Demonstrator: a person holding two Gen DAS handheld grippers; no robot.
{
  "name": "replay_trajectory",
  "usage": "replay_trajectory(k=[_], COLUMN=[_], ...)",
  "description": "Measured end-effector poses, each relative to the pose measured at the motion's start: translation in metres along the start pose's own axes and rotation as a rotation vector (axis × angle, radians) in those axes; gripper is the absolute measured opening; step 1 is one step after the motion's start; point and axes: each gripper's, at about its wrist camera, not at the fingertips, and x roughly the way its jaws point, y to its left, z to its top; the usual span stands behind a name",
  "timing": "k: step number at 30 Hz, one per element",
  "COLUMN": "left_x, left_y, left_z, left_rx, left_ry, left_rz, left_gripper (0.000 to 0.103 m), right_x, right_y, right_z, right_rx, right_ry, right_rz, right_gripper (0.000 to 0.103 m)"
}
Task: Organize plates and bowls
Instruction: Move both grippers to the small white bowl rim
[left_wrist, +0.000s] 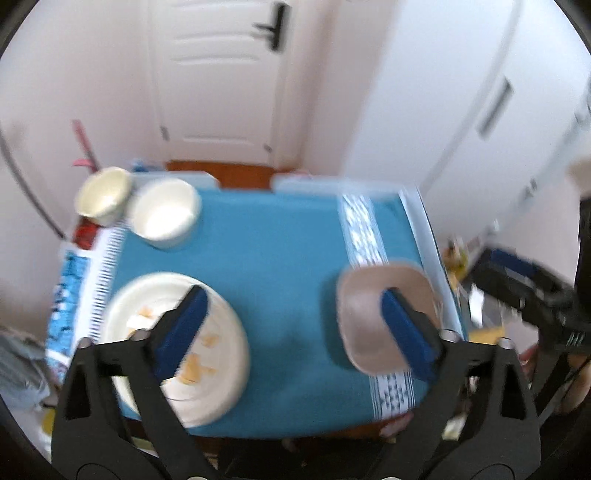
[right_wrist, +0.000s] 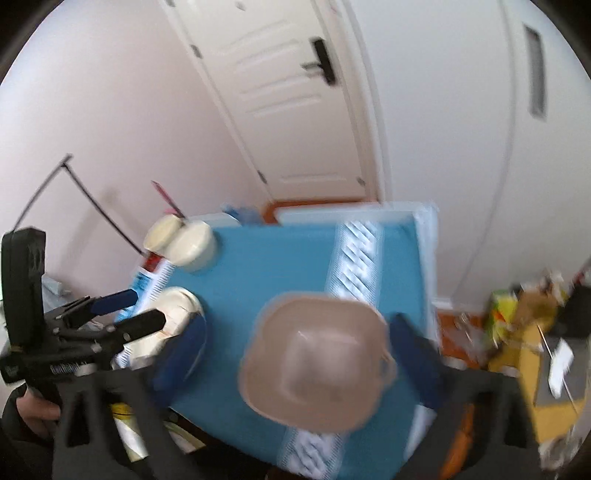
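hovering above a teal tablecloth, left gripper spread wide, nothing between the blue pads. right gripper likewise parted, straddling a tan squarish bowl without visible contact. bowl upright, mouth up, near the cloth's right edge on a white patterned stripe; no clear long axis. cream plate flat at near left, orange crumbs on it. two cream cups upright, side by side at far left corner, touching or nearly so. all blurred.

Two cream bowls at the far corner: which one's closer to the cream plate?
The wider cream bowl, standing fully on the blue cloth; the smaller cream bowl sits beyond it at the table's edge.
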Motion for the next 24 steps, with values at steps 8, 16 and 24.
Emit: replay_trajectory(k=[8,16,24], left_x=[-0.042,-0.012,0.083], left_y=[0.097,0.187,0.248], left_z=[0.037,0.062,0.073], left_rx=[-0.095,-0.089,-0.172], left_ry=[-0.144,-0.052,0.162], left_rz=[0.128,0.163,0.053], left_gripper=[0.102,0.102,0.102], right_x=[0.037,0.107,0.225], right_y=[0.070,0.140,0.151], right_z=[0.048,0.090,0.112], right_rx=[-0.104,-0.159,-0.061], right_ry=[-0.030,0.033,0.229], right_rz=[0.091,0.030,-0.048], right_gripper=[0.102,0.102,0.102])
